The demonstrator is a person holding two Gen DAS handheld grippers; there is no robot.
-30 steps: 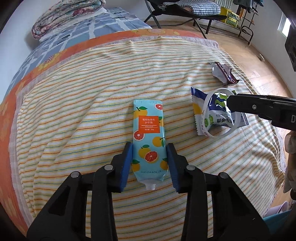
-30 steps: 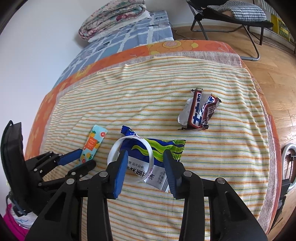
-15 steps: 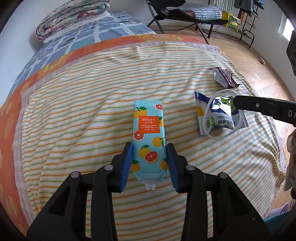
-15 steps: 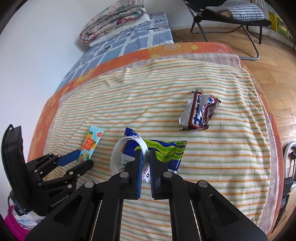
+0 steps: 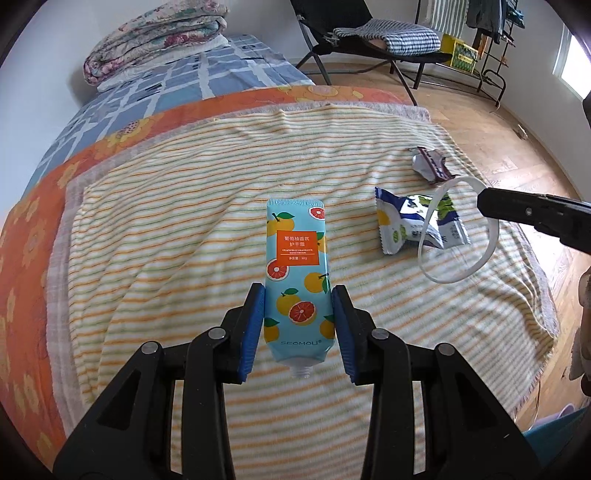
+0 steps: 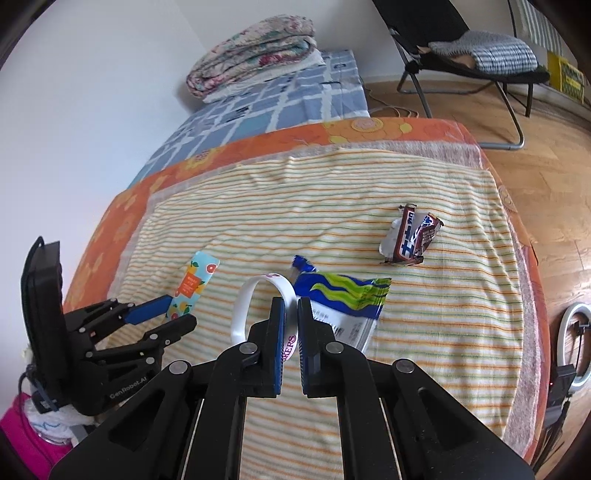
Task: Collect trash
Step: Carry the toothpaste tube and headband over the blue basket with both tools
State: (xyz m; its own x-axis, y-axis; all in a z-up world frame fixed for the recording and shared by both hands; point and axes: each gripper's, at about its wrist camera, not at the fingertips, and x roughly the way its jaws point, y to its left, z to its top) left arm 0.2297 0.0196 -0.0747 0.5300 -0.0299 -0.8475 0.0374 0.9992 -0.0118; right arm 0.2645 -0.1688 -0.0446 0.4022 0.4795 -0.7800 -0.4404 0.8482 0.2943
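Above the striped bed (image 5: 184, 206), the left tool (image 5: 298, 321) clamps a tube (image 5: 297, 273) and the right tool (image 6: 290, 332) pinches a white band (image 6: 246, 306), which, thin and springy, could slip free onto the wrapper (image 6: 343, 306) below.

A white wall (image 6: 110, 92), wooden floor (image 5: 491, 122), folding chair (image 5: 369, 33) and striped blanket (image 5: 221, 221) over the bed.

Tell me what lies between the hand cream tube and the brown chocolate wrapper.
The blue-green snack packet lies between the tube and wrapper, seen in the right wrist view.
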